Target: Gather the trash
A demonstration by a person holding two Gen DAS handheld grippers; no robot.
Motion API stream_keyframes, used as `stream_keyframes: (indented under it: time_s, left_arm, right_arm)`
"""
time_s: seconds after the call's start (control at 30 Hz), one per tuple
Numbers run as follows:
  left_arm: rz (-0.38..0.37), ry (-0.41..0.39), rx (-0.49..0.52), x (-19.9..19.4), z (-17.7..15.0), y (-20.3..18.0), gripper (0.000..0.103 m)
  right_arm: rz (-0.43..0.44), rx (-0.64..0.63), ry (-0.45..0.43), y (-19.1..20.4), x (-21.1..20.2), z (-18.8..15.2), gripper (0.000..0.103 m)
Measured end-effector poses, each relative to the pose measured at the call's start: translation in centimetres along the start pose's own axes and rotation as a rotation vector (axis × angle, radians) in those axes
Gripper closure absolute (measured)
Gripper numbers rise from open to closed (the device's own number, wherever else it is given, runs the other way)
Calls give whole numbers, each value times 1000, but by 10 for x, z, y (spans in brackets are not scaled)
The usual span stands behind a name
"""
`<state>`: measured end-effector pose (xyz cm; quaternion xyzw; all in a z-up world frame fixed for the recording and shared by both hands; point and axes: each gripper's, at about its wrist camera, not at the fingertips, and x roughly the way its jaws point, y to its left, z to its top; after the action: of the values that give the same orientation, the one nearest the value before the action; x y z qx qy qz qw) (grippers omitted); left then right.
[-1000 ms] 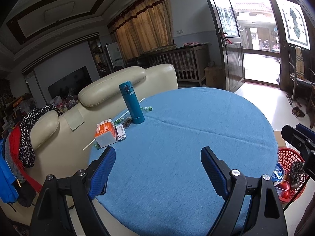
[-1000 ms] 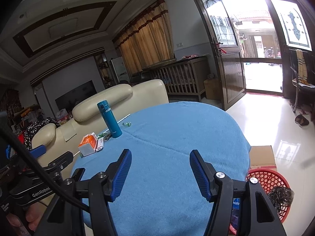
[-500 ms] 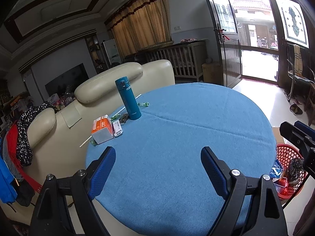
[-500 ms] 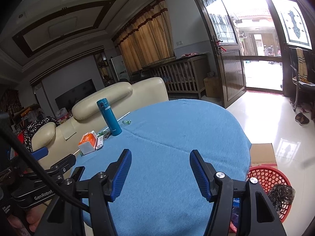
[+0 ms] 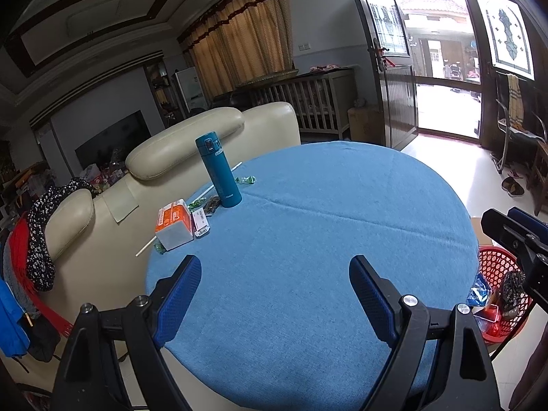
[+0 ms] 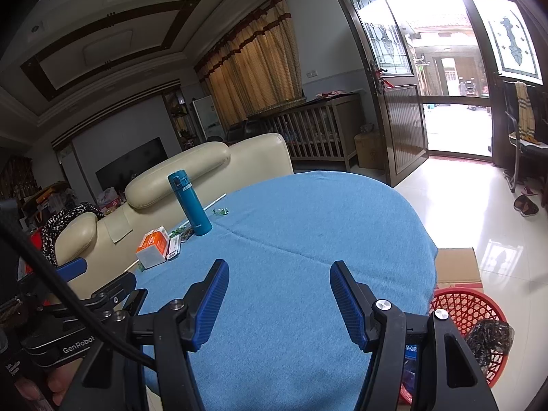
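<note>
A round table with a blue cloth (image 5: 308, 239) holds small trash at its far left edge: a green candy wrapper (image 5: 247, 180), more wrappers (image 5: 205, 203) beside a teal flask (image 5: 218, 169), a white stick (image 5: 191, 205), an orange-and-white box (image 5: 174, 223) and a white labelled packet (image 5: 201, 222). A red mesh basket (image 5: 496, 294) with wrappers stands on the floor right of the table; it also shows in the right wrist view (image 6: 469, 322). My left gripper (image 5: 275, 274) is open and empty above the near table edge. My right gripper (image 6: 279, 286) is open and empty too.
A cream sofa (image 5: 191, 137) backs against the table's far left, with clothes (image 5: 37, 226) draped on it. A cardboard box (image 6: 457, 269) sits on the tiled floor by the basket. An open door (image 5: 441, 96) and a chair (image 5: 513, 126) are at the right.
Both grippers have drawn back and risen slightly from the table, so more of the blue cloth shows. Both stay open and empty.
</note>
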<state>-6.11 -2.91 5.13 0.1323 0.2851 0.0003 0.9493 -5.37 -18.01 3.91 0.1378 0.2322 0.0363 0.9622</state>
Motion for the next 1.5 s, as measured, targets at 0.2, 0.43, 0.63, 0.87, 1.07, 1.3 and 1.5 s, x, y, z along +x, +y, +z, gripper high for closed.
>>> stream_keyframes:
  time_s: [0.2,0.43,0.63,0.87,1.07,1.3,1.5]
  left_arm:
    - [1,4,2,1,0,-1,14]
    - [-2,7,9,1,0,-3,14]
    - [1,5,19,0,0,-6,14]
    - [2,5,30,-1,0,-9,14]
    - [-1,4,45,-2,1,-13,14]
    - [3,10,47,-3,0,-15,14]
    - [-2,12,49,-2,1,-13,14]
  right_arm:
    - [1,-2,4,1,1,-3,38]
    - [3,-1,6,0,1,-3,38]
    - [5,0,8,1,2,-3,38]
    - [6,3,8,2,2,-1,38]
    - [7,8,7,0,2,0,38]
    - [9,15,8,-2,2,0,38]
    - [9,15,9,-2,2,-1,38]
